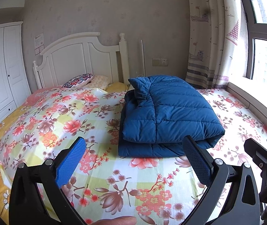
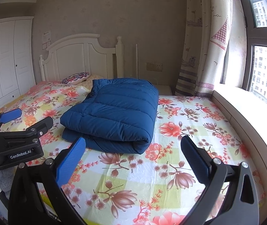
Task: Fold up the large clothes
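**Q:** What sits closest to the cameras?

**A:** My own two grippers. In the left wrist view, the left gripper fills the bottom edge, its jaws spread wide apart with nothing between them. One blue pad faces inward on the left; a darker one stands opposite. In the right wrist view, my right gripper looks the same: jaws wide apart, holding nothing. Both hang above the bed, not touching the cloth.

**Q:** Where is the garment?

**A:** A blue quilted jacket lies folded into a thick, squarish bundle on the bed, just beyond both grippers. From the left it sits slightly right of centre; from the right, slightly left of centre. A loose flap sticks up at its far corner, toward the headboard.

**Q:** What is around it?

**A:** The floral sheet, printed with pink and brown blossoms on pale checks, covers the bed. Pillows rest against a white headboard. A white wardrobe stands at the left, and a curtain hangs beside a bright window on the right.

**Q:** Can each camera see the other gripper?

**A:** Yes. The left one shows at the left edge of the right view, the right one at the right edge of the left view.
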Available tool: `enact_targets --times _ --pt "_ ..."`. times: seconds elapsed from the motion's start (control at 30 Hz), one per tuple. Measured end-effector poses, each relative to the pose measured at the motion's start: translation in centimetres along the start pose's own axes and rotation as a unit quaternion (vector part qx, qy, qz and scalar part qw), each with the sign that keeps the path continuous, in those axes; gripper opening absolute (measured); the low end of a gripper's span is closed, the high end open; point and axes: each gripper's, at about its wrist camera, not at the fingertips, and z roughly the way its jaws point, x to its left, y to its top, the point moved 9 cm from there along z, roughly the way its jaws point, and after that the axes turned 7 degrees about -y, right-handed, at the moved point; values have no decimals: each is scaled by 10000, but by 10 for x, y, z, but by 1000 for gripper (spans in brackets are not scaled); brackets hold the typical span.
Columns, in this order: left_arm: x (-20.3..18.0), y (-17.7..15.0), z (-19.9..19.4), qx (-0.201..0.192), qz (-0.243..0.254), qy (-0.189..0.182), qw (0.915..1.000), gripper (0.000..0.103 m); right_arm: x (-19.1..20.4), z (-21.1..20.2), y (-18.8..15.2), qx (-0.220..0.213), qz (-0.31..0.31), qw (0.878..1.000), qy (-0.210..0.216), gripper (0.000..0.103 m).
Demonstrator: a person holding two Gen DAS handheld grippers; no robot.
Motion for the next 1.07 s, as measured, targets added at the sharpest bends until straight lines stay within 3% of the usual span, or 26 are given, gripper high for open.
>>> enact_targets --times 0.63,0.8,0.9,0.97,1.07 --pt "-2 -1 -2 -79 46 -21 10000 99 4 0 0 -4 -3 10000 21 101" --pt "-10 -5 0 -393 -60 -339 9986 99 8 11 -9 117 -47 9999 65 101" --pt "-13 -13 24 41 311 -617 9976 99 3 25 -19 266 -29 9996 37 101" --pt "7 -14 43 308 454 -468 9974 99 -15 34 -19 342 104 9994 -39 100" --pt "93 4 84 633 139 107 9978 99 -81 45 2 354 208 9976 -564 100"
